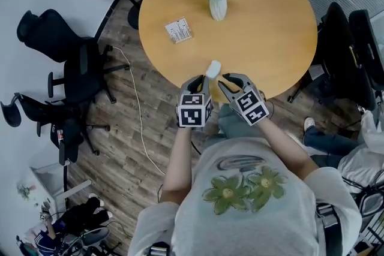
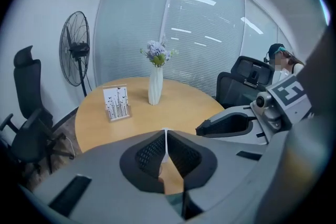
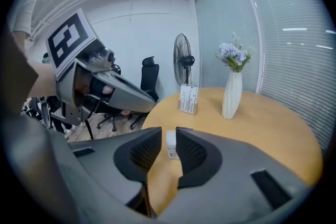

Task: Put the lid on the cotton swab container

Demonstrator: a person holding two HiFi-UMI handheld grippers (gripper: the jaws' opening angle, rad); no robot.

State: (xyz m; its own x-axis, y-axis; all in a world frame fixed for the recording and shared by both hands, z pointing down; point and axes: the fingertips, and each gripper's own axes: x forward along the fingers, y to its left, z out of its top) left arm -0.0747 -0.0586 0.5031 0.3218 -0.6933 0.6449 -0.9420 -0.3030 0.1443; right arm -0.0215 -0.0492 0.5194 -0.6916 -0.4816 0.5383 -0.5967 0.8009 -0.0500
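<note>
Person (image 1: 252, 189) is working at near edge of round light-wood table (image 1: 270, 39) w/ two grippers: left gripper (image 1: 202, 80) is clenching a thin white lid (image 2: 166, 141), seen edge-on betw. its jaws; right gripper (image 1: 225, 82), just beside, is grasping the small white labelled cotton swab container (image 3: 170, 144)

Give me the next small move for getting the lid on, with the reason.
Probably bring the left gripper, shut on the thin white lid, over the container clamped in the right gripper and line them up; both seem gripped, and the two are apart.
</note>
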